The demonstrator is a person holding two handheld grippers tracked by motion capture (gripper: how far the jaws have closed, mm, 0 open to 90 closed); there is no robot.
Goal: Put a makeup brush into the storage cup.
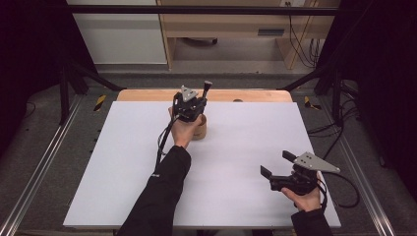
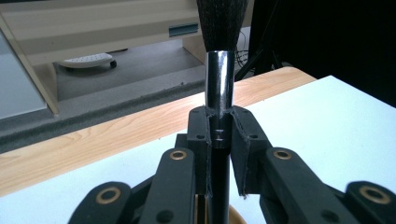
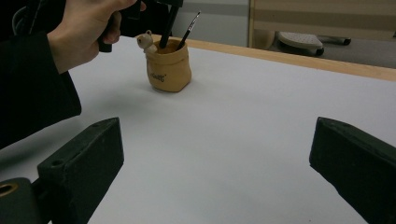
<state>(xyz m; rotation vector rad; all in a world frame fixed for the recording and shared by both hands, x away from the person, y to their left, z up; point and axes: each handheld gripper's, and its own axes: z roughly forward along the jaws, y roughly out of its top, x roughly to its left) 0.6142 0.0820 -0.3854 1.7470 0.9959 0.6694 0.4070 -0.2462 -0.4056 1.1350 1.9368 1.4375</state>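
Brush (image 2: 219,79) stays upright because your left gripper (image 2: 219,135) pinches its handle above the holder (image 3: 168,65); right gripper (image 3: 215,154) spread, idle.

The brush (image 2: 219,79) is showing a glossy metal ferrule under dark, soft-looking bristles; the tan pot (image 3: 168,65) beside it is looking matt, the white board (image 1: 246,147) beneath it smooth and matt, edged by pale wood
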